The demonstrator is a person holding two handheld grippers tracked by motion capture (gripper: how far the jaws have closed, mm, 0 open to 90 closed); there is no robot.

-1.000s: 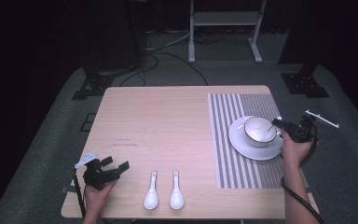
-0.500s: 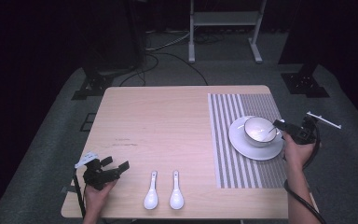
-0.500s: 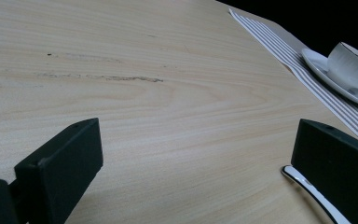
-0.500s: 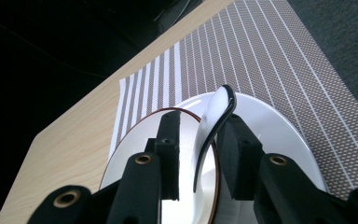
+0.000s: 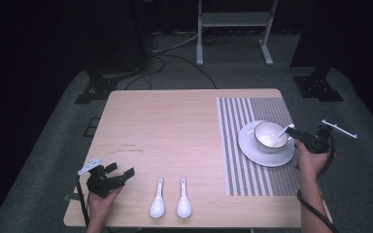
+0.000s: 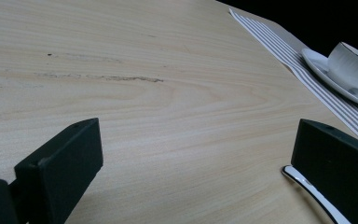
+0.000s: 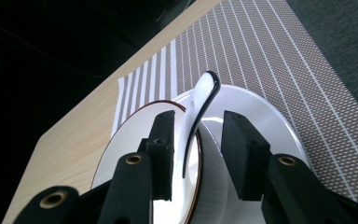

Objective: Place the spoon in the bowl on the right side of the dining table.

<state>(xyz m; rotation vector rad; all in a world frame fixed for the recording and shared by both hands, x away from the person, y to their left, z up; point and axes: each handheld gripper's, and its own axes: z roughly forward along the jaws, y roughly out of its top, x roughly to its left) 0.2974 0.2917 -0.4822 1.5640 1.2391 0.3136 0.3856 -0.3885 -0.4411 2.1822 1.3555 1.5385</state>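
From above, the right gripper point(image 5: 295, 134) is hovering at the bowl point(image 5: 270, 137) on its saucer point(image 5: 267, 153) near the table's point(image 5: 175, 126) right edge — its jaws have just been opening. Up close, they are standing apart around the spoon point(image 7: 200, 109) leaning in the bowl, gripping nothing. Near the front-left corner, the left gripper point(image 6: 196, 158) is gaping wide over bare wood.

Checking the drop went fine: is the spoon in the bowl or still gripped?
In the bowl: the spoon leans on its rim, and the right claw, jaws just opening, stands clear of it.
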